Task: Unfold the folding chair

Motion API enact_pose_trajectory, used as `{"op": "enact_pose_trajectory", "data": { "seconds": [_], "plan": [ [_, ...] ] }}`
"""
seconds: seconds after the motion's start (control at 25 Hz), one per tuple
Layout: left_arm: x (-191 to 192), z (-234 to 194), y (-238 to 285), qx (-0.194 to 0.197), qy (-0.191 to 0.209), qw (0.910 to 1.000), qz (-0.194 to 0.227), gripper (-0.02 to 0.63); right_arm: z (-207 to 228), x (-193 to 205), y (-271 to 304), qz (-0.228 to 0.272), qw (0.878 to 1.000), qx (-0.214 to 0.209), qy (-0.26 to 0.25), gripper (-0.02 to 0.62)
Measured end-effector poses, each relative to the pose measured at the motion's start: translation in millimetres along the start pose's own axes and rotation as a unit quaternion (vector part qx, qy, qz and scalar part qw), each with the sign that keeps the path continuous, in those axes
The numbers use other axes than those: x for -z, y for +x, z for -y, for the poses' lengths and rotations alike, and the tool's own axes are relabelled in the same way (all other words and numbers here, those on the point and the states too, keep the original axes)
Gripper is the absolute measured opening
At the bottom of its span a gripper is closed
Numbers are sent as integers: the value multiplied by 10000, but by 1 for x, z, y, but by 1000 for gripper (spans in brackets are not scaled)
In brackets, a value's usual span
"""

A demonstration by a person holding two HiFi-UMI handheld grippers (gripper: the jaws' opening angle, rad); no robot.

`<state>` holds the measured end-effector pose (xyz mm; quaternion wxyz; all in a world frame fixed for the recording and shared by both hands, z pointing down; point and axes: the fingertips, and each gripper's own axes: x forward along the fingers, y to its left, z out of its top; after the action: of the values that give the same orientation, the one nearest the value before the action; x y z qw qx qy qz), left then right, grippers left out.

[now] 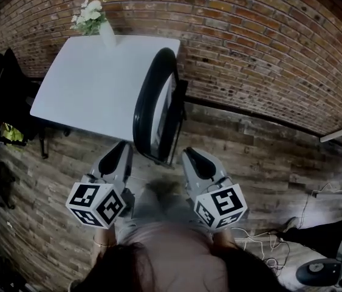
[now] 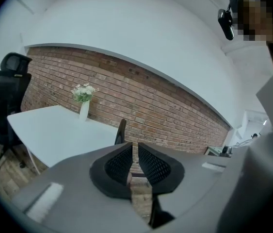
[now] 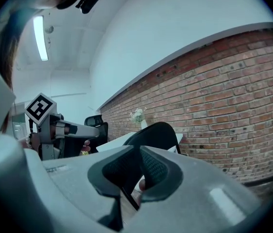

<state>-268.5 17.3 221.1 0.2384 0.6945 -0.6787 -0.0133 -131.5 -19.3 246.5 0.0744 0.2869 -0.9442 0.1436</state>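
The black folding chair [image 1: 155, 102] stands folded and upright on the wooden floor, edge-on to me, between the white table and the brick wall. It is a thin dark sliver [image 2: 121, 131] in the left gripper view and a rounded black back [image 3: 158, 134] in the right gripper view. My left gripper [image 1: 124, 148] hangs just short of the chair's lower left side, my right gripper [image 1: 190, 154] just short of its lower right side. Neither touches it. The left gripper [image 2: 132, 152] and right gripper [image 3: 139, 161] each show a narrow gap between the pads with nothing in it.
A white table [image 1: 98, 84] stands left of the chair with a vase of flowers [image 1: 92, 17] at its far corner. A black office chair [image 1: 0, 84] is further left. The brick wall [image 1: 262, 53] runs behind. Cables [image 1: 304, 224] lie on the floor at the right.
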Motion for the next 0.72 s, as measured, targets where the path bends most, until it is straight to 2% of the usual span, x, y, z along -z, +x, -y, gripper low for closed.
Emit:
{"op": "enact_pose_trajectory", "data": {
  "seconds": [0.16,0.28,0.48,0.72],
  "plan": [
    [-2,-11,18,6,25,9999,-165,57,14,5,12,-82,9998,111,168,41],
    [-2,-19,37,57,133,9989,-438,80,26,12,23,-197,9991,240,284,58],
    [-1,-32,72,200,232,9946,-990,128,46,24,48,-450,9961,456,602,81],
    [2,-39,105,417,422,9875,-1458,139,67,41,74,-680,9907,666,973,118]
  ]
}}
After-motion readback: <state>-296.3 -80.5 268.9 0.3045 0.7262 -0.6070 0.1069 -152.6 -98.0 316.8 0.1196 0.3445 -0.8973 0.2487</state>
